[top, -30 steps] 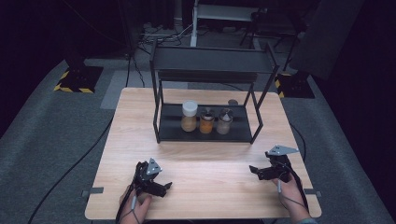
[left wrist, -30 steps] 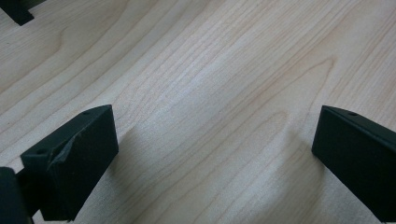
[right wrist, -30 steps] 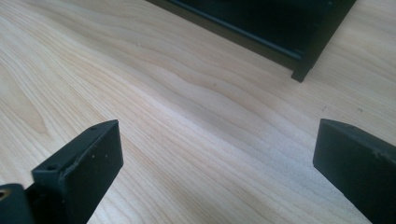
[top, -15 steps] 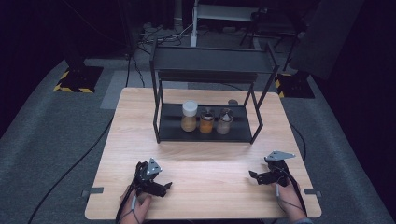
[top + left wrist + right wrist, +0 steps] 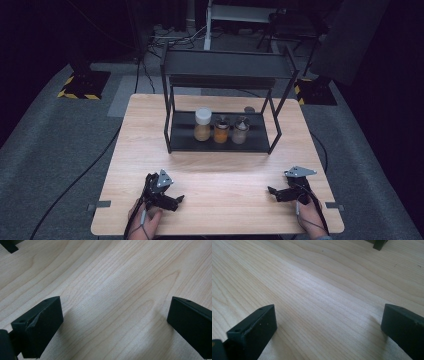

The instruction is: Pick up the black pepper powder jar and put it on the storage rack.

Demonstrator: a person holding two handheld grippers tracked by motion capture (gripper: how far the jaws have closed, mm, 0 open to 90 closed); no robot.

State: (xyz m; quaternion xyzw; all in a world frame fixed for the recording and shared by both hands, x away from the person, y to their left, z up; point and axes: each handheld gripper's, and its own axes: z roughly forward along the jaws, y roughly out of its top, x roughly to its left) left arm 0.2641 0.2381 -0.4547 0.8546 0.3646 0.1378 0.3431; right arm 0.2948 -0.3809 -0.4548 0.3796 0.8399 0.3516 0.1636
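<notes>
Right gripper (image 5: 274, 191) lower, fingers (image 5: 252, 332) wide, empty.

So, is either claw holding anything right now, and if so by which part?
Nothing is held. The left claw and right claw are both open, with bare table between their jaws; the jars sit untouched on the rack.

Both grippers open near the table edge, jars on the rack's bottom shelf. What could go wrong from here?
1. The three jars stand nearly touching, so open jaws closing on one will likely knock its neighbour.
2. The rack's top shelf hangs low over them; a reach from above may hit it, so entry is from the front.
3. The left gripper and right gripper lie low over the table; sliding forward could catch the rack's front legs.
</notes>
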